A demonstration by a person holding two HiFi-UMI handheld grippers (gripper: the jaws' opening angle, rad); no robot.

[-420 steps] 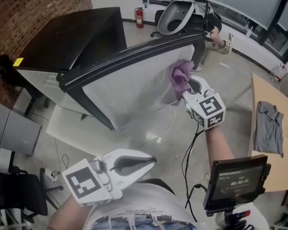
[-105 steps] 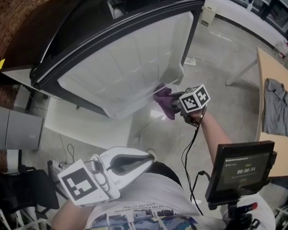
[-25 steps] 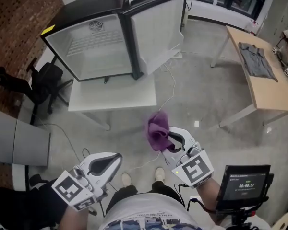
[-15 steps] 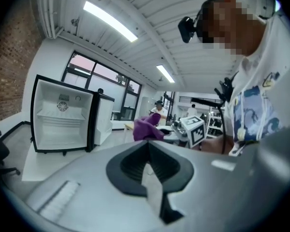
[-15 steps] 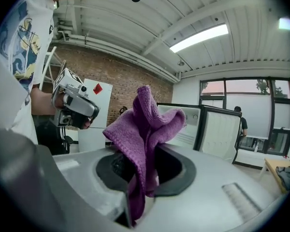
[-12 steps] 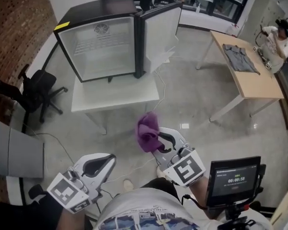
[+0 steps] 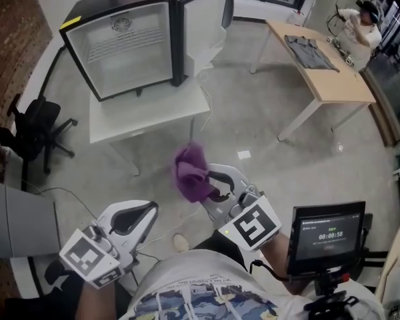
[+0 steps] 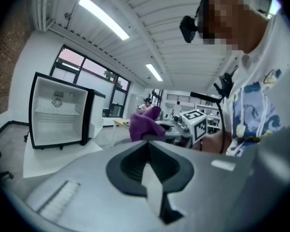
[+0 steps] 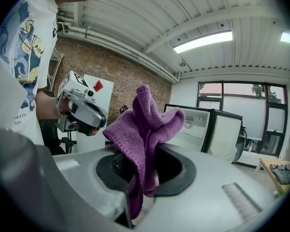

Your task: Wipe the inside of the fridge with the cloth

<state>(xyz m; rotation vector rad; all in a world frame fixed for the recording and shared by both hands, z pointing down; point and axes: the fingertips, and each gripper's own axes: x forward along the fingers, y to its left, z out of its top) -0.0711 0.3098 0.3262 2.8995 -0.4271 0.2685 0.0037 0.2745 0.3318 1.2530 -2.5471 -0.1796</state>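
Person stands well back from the fridge (image 7: 123,45), which sits on a low white worktop (image 7: 147,109) at the far side of the floor, door (image 7: 203,19) swung open, the interior white and bare apart from a wire shelf. The purple cloth (image 7: 190,172) is nowhere near it: it is bunched up and clamped in the right tool (image 7: 213,187), held in the air in front of the person's body, one end sticking up above the jaws and one hanging through below. The left tool (image 7: 137,215) is low at the person's left, jaws closed together with nothing in them. No wiping contact at this moment; cloth and fridge are well apart. Can't tell from here whether the inside has been wiped, no visible dirt or streaks either way. Judgement: if wiping is left, the person has to walk in and reach the cloth into the open cavity; the door needs no opening. A wooden worktop (image 7: 320,72) with a grey garment (image 7: 310,51) stands off to the right, untouched.
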